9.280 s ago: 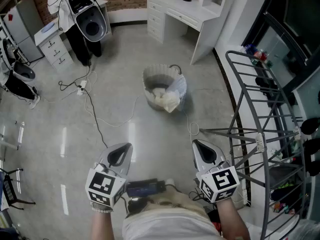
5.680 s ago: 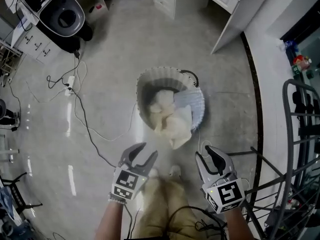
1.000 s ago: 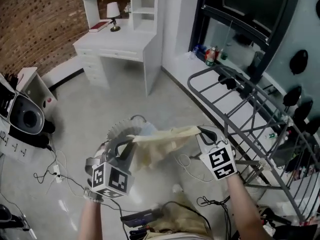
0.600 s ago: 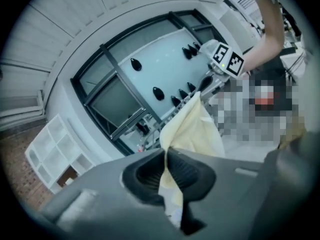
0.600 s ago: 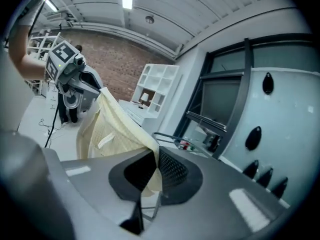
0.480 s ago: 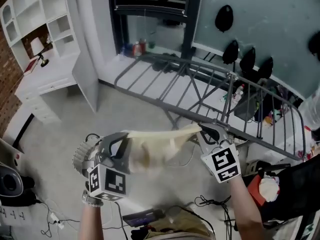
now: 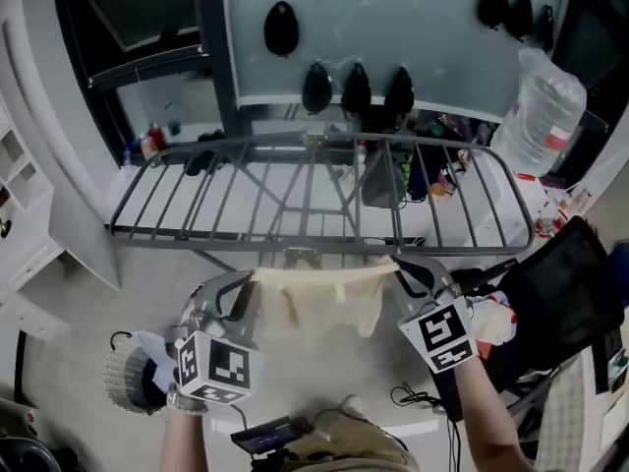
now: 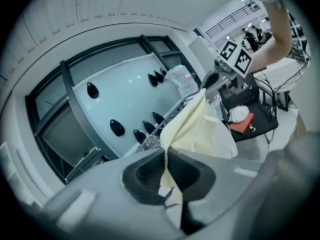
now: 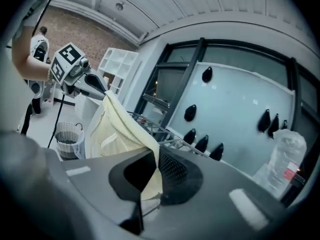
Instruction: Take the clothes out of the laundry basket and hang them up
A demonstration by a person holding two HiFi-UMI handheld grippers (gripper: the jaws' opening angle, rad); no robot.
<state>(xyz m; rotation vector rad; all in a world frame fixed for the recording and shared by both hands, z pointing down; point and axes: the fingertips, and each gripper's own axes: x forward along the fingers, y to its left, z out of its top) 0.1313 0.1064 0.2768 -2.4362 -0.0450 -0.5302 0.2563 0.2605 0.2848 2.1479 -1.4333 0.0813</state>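
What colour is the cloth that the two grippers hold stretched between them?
Pale yellow, plain, with no pattern. The garment shows best in the left gripper view.

clear water jug; black chair; glass wall

The pale yellow garment, earlier heaped in the laundry basket, is now stretched between the left claw and right claw. Both clamp its top edge, raised to the near rail of the drying rack.

Head view looks steeply down; gripper views face across (all share the drying rack).
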